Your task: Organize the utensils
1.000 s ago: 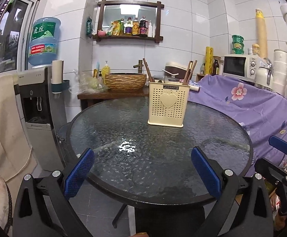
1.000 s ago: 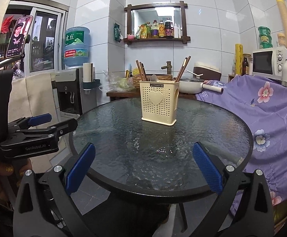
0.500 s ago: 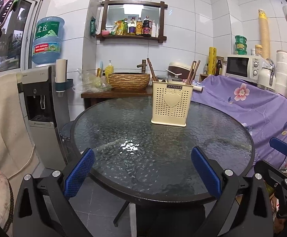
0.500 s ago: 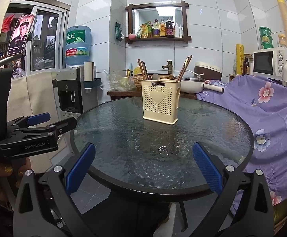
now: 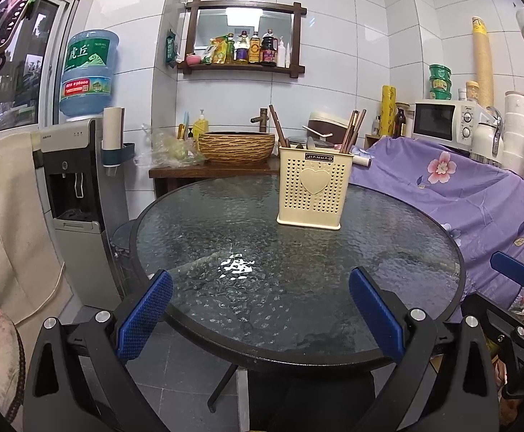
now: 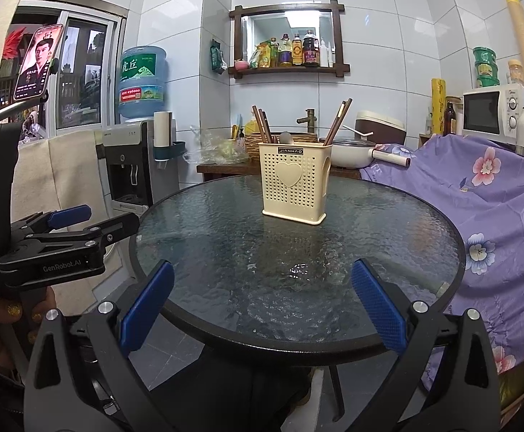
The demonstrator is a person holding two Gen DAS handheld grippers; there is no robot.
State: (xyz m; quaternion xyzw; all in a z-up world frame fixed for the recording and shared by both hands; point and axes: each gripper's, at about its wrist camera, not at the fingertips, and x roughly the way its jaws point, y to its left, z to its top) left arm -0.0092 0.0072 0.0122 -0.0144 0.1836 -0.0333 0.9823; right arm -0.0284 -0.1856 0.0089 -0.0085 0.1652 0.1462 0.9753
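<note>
Currently both grippers — left gripper (image 5: 260,309), right gripper (image 6: 262,306) — gape wide and empty at the table's (image 5: 334,356) near edge; next, reach the holder (image 5: 314,189) toward the far edge.

We cannot see the lower ends of the chopsticks (image 6: 336,122) inside the utensil holder (image 6: 294,183), and its compartments stay hidden. The shelf bottles (image 5: 254,50) are too small for us to read.
</note>
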